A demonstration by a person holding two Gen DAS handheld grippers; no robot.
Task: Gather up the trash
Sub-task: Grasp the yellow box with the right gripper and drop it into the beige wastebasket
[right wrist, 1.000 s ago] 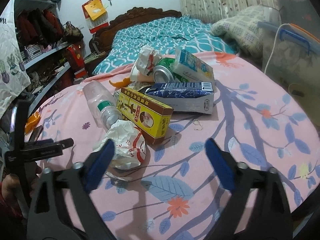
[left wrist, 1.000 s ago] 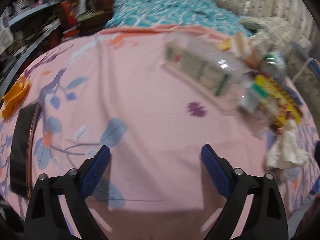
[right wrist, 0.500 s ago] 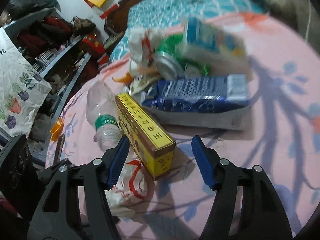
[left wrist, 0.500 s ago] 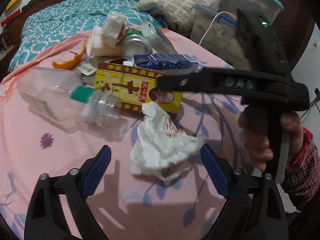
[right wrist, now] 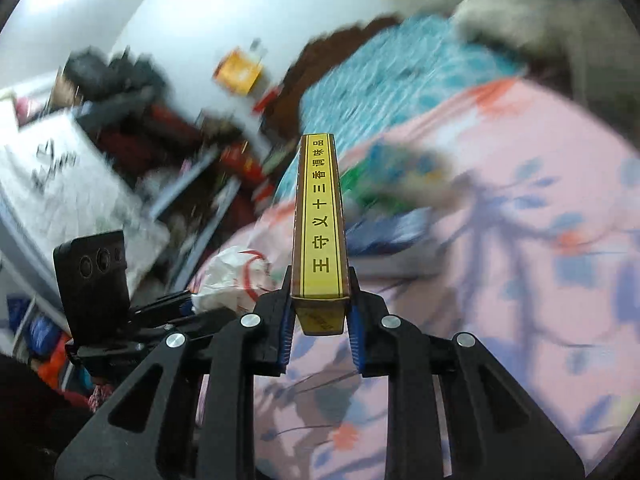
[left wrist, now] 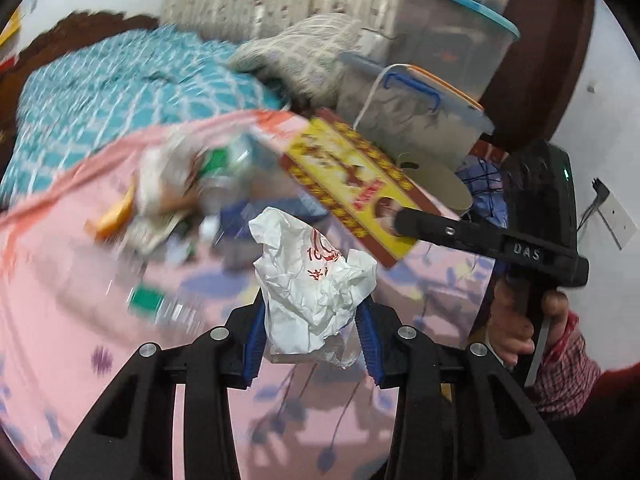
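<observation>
**Both tools lift trash off the bed**

The left tool (left wrist: pixel 312 336) has just closed its jaws on the crumpled white wrapper (left wrist: pixel 316 280), holding it above the pink floral bedspread (left wrist: pixel 80 280). The right tool (right wrist: pixel 318 320) has just clamped the yellow box (right wrist: pixel 319 232) by its near end. The remaining trash pile (left wrist: pixel 192 192) lies blurred behind.

A pink sheet with a flower pattern (left wrist: pixel 72 280) covered the bed. On it lay a blurred heap of trash (left wrist: pixel 192 196): an orange peel (left wrist: pixel 114 214), a clear bottle with a green label (left wrist: pixel 156 300), and a blue carton (right wrist: pixel 384 232).
</observation>
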